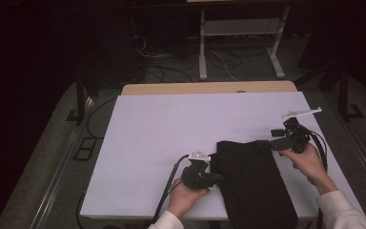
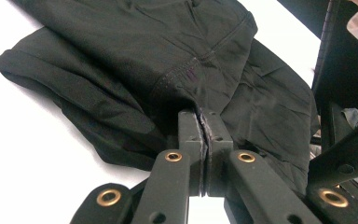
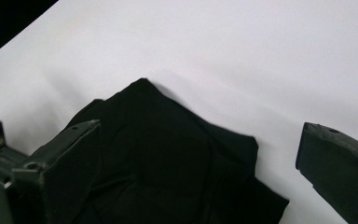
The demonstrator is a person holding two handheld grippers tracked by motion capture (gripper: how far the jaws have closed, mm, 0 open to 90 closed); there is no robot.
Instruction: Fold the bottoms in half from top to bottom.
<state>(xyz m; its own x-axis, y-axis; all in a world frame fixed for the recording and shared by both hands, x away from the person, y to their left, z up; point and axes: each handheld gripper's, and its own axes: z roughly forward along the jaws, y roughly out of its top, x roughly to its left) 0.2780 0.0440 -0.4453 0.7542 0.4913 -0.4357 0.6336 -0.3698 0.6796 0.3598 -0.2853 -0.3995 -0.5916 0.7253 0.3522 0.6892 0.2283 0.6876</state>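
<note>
On white table [image 1: 147,129]: left tool [image 2: 204,122] pinching black garment [image 1: 252,181], near end cut off; right tool [image 3: 200,154] spread.

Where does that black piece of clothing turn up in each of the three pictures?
High view: black garment lies at lower centre-right, running to the near edge.
Left gripper view: it fills the upper middle, pinched at its edge.
Right gripper view: lower centre.
Shared landmark: the white table top beneath it.
</note>
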